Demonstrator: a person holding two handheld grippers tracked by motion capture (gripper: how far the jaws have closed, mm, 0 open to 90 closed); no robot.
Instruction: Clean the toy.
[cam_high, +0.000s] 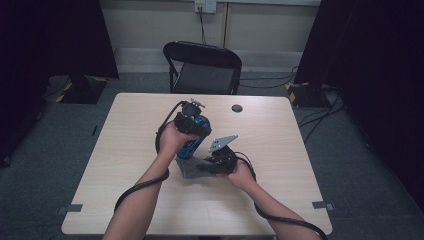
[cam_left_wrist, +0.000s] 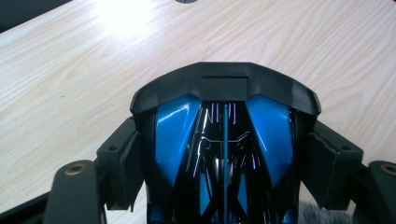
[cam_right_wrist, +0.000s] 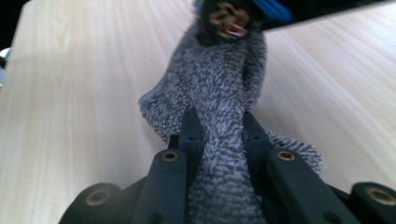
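While both hands sit close together near the middle of the pale wooden bench (cam_high: 125, 150), the left tongs (cam_left_wrist: 224, 154) are clamped on a glossy blue-and-black toy car (cam_left_wrist: 224, 140), their pads pressed against its two sides. From the left gripper view the car's black spoiler-like end points away over bare wood grain, and a tuft of grey pile shows at the lower right edge. In the high view the left tongs (cam_high: 192, 131) hold the car (cam_high: 196, 135) tilted above the bench, just left of and slightly farther than the right tongs (cam_high: 212, 162). The right tongs (cam_right_wrist: 218, 135) are closed tight on a grey fuzzy cloth (cam_right_wrist: 219, 84), which is bunched between the pads and stretches away up to the car's underside. In the high view the cloth (cam_high: 189, 169) lies on the bench beneath the car, partly draped between both hands. A black folding chair (cam_high: 202, 67) stands beyond the far edge. A small dark disc (cam_high: 237, 108) rests on the bench near that far edge, well apart from the work.
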